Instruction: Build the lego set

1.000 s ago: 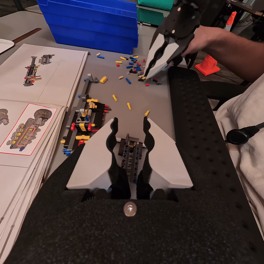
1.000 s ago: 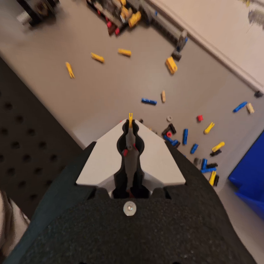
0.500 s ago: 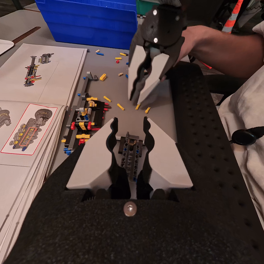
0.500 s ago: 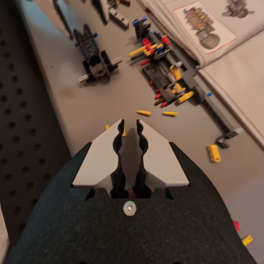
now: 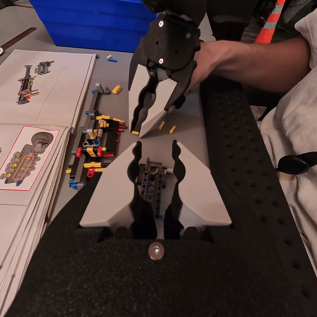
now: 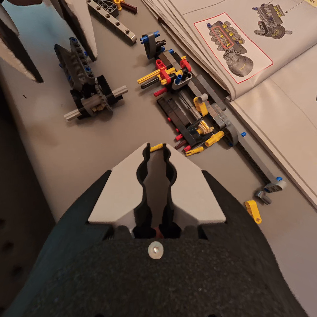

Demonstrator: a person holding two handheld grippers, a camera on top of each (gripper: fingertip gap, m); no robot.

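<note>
The table (image 5: 113,103) carries the whole job, with blue bins (image 5: 89,22) at its far edge and the open manual (image 5: 34,130) along one side. Beside the manual lies the long chassis (image 5: 92,147), a black and grey frame studded with red, yellow and blue parts. Near it sits the smaller gear module (image 5: 151,178), a dark grey beam block on a pale axle.

The left gripper (image 5: 156,142) hovers over that module with its jaws spread wide. They flank the block but grip nothing.

The right gripper (image 6: 157,145) has swung across from the loose-parts pile by the bins within the last second. Back there it pinched a yellow pin; half a second ago its jaws had parted and were empty. Now they are partly open and lowered to the table around a yellow pin (image 6: 156,147), which lies between the tips, not yet clamped. More yellow pins lie close by: one (image 6: 194,151) next to the chassis and two (image 5: 167,127) on the gripper's other side.

This looks like a fresh pick, with the pin probably bound for one of the two assemblies. The pin is small and round, so it could roll or tilt as the jaws close.
</note>
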